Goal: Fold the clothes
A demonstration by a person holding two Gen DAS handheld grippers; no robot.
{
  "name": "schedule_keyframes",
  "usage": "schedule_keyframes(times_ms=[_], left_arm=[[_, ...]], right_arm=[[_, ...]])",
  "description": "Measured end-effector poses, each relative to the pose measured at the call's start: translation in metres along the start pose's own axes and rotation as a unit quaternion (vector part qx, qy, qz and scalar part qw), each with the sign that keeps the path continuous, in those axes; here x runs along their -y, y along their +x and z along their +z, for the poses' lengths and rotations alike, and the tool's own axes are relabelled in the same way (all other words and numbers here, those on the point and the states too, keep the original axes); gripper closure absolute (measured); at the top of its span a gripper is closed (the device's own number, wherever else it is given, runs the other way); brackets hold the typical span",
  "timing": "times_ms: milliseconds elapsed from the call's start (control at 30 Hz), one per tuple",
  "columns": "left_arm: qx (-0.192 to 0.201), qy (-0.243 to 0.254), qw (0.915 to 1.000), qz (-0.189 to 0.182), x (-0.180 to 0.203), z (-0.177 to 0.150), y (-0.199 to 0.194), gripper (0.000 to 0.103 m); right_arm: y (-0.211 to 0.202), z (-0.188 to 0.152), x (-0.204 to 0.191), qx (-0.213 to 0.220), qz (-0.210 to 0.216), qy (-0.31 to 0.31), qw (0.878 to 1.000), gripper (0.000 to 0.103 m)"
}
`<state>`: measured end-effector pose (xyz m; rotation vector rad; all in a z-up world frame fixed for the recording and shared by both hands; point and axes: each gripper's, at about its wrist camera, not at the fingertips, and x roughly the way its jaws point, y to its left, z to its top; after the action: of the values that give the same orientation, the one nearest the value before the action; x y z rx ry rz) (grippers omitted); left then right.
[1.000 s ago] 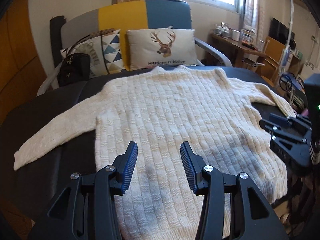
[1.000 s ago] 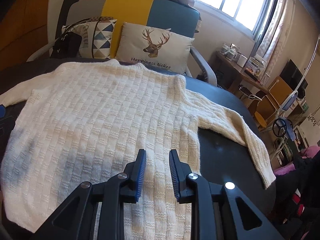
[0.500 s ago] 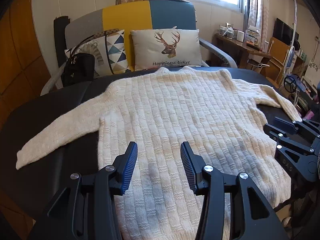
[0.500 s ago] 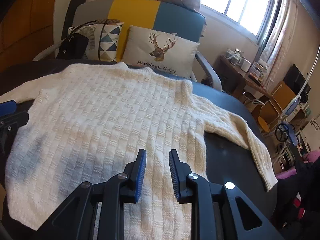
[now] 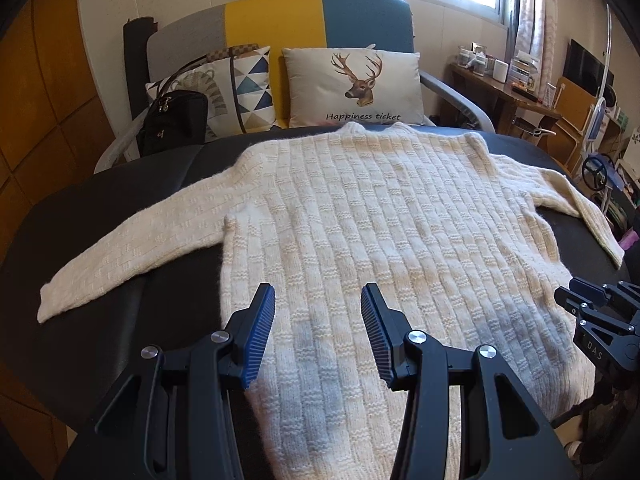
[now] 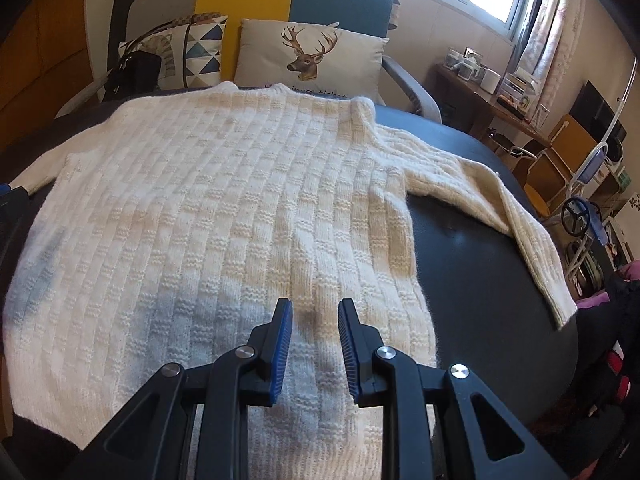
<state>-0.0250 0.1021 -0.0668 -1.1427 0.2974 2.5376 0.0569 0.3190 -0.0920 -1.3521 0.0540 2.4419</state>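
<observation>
Both grippers are pulling back toward the hem; the sweater (image 5: 360, 216) is lying at twelve o'clock, left gripper (image 5: 318, 334) gaping wide, right gripper (image 6: 315, 344) narrowly parted, empty.

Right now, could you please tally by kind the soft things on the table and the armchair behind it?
Sweater: 1
Cushions, triangle and deer: 2
Handbag: 1
Total: 4
</observation>
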Motion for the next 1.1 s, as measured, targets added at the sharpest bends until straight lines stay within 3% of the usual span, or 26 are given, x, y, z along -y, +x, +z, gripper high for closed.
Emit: schedule_keyframes(times_ms=[300, 467, 600, 667, 833, 1000, 1100], left_arm=[[-0.010, -0.002, 0.9999, 0.008, -0.014, 0.000, 0.011, 0.055], [0.003, -0.035, 0.9977, 0.058, -0.071, 0.014, 0.023, 0.055], [0.000, -0.079, 0.9899, 0.118, -0.128, 0.027, 0.039, 0.055], [-0.002, -0.079, 0.9854, 0.151, -0.146, 0.033, 0.053, 0.055], [-0.028, -0.098, 0.9757, 0.194, -0.175, 0.049, 0.090, 0.055], [-0.045, -0.085, 0.9699, 0.224, -0.186, 0.056, 0.129, 0.055], [-0.063, -0.076, 0.9646, 0.244, -0.192, 0.059, 0.156, 0.055]], right_arm=[[0.005, 0.002, 0.010, -0.007, 0.009, 0.009, 1.000, 0.080], [0.002, 0.018, 0.075, -0.003, 0.008, 0.066, 0.998, 0.080], [0.004, 0.036, 0.150, -0.003, -0.035, 0.119, 0.992, 0.080], [0.015, 0.049, 0.173, -0.010, -0.045, 0.124, 0.991, 0.079], [0.054, 0.078, 0.226, -0.039, -0.091, 0.153, 0.983, 0.078], [0.108, 0.083, 0.254, -0.104, -0.105, 0.141, 0.979, 0.077], [0.135, 0.091, 0.263, -0.107, -0.169, 0.132, 0.971, 0.084]])
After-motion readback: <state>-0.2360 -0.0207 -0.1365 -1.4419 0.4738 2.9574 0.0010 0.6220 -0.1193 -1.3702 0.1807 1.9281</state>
